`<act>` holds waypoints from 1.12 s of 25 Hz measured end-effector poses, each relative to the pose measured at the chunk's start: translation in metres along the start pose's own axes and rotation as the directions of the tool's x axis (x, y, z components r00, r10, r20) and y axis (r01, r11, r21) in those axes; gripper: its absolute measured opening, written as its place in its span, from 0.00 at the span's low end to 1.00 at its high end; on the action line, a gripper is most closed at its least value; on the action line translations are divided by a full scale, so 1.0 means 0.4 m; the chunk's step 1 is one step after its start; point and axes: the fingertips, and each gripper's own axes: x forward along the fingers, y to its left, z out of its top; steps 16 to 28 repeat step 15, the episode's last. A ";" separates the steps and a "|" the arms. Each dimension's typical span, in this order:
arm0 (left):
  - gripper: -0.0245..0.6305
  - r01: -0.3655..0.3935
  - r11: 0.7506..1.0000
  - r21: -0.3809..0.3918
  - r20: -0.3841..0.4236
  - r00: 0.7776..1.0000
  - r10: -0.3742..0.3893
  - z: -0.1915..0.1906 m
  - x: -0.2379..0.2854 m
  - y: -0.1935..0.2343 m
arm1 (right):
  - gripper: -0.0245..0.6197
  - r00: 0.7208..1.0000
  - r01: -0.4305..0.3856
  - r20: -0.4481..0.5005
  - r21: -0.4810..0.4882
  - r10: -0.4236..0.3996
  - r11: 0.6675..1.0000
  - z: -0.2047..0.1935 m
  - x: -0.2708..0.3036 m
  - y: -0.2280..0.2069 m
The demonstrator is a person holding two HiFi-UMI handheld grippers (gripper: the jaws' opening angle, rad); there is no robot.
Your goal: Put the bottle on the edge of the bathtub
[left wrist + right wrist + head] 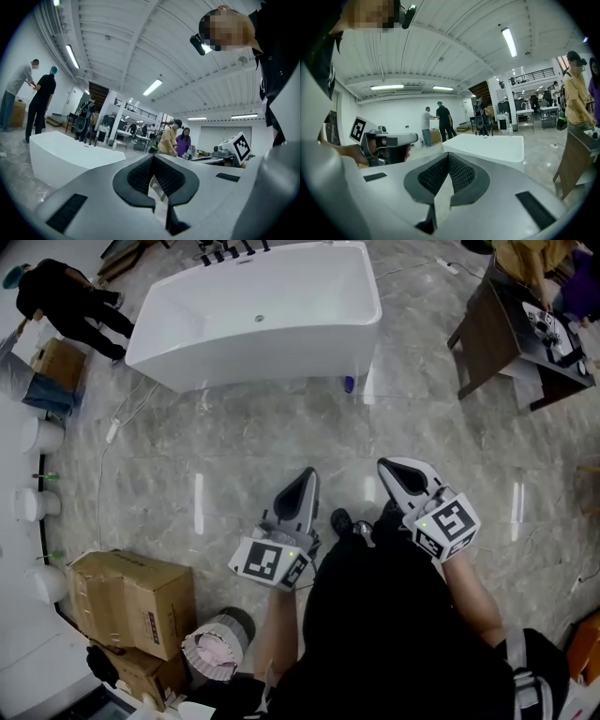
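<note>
Glossy white rectangular bathtub [281,354] on marbled floor [234,437]; before it, left gripper [307,476] and right gripper [389,468], ribbed jaws pressed together.

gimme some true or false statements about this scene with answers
1. The left gripper and the right gripper are both shut and empty. True.
2. A bottle stands on the edge of the bathtub. False: no bottle is on its rim; a small blue thing sits on the floor beside it.
3. Cardboard boxes sit on the floor at the person's left. True.
4. The bathtub is black. False: it is white.
</note>
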 end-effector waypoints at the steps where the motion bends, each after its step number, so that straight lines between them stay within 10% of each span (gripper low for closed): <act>1: 0.05 0.002 1.000 -0.007 0.005 1.000 -0.002 0.001 -0.001 -0.001 | 0.06 1.000 0.001 -0.002 -0.003 -0.001 1.000 0.000 0.000 0.002; 28: 0.05 -0.010 1.000 -0.013 -0.010 1.000 0.010 -0.017 -0.021 0.014 | 0.06 1.000 0.007 -0.005 -0.021 -0.007 1.000 0.001 0.012 0.011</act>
